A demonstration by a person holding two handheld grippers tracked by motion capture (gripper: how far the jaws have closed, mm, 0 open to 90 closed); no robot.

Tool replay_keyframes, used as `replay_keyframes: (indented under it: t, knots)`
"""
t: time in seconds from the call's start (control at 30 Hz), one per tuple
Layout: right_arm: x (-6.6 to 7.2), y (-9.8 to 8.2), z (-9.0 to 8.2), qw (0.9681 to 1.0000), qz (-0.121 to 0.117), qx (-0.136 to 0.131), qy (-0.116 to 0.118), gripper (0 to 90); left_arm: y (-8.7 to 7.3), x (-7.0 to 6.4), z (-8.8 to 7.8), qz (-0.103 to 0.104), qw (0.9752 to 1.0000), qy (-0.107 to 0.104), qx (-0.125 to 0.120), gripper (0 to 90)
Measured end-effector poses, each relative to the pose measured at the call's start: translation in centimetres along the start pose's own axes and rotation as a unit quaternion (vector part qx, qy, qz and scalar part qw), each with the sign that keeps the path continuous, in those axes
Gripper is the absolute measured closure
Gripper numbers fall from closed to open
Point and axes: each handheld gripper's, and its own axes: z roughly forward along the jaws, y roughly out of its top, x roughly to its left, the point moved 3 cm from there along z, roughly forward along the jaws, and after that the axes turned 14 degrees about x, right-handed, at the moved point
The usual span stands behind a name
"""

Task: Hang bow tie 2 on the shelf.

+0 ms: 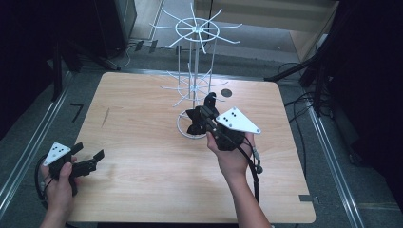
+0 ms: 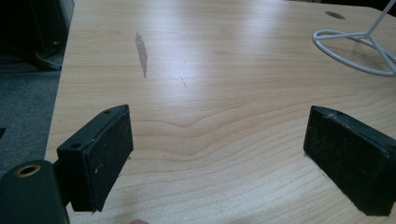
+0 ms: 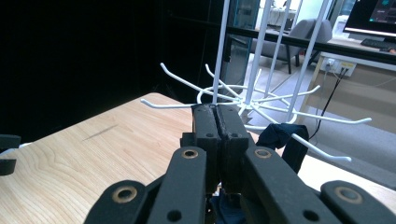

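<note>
Right gripper (image 1: 207, 115): jaws clenched together on dark cloth (image 3: 280, 140), which hangs on 1 lower hook of the white wire rack (image 1: 194, 80), just beside the pads. Left gripper (image 1: 88, 159): jaws released, wide apart, holding nothing, well apart from the rack.

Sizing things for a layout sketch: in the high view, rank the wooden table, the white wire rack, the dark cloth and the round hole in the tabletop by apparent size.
1. Wooden table
2. White wire rack
3. Dark cloth, partly hidden behind the right tool, so its full size is unsure
4. Round hole
</note>
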Motion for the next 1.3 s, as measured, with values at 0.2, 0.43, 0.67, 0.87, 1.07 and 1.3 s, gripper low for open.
replay_keyframes:
  t: [0.2,0.43,0.67,0.87,1.07,1.3]
  knots:
    - [-0.7,-0.2,0.8,0.9998,0.016,0.008,0.003,89.8,0.0,0.0,0.0,-0.001,1.0,0.0,0.0,8.8]
    - [-1.5,-0.8,1.8,0.9989,0.041,0.019,0.015,89.8,0.0,0.0,0.0,-0.002,1.0,-0.001,-0.001,8.8]
    - [-1.6,-1.2,2.7,0.9986,0.044,0.027,0.013,89.8,0.0,0.0,0.0,-0.002,1.0,0.0,-0.001,8.8]
    - [-1.7,-1.4,4.0,0.9982,0.05,0.033,0.008,89.8,0.0,0.0,0.0,-0.002,1.0,-0.001,-0.002,8.8]
    - [-1.6,-1.5,5.0,0.9979,0.053,0.037,0.004,89.8,0.0,0.0,0.0,-0.002,1.0,-0.001,-0.001,8.8]
    - [-1.5,-1.7,5.6,0.9981,0.051,0.034,0.002,88.6,0.0,0.0,0.0,-0.003,1.0,-0.002,-0.002,8.8]
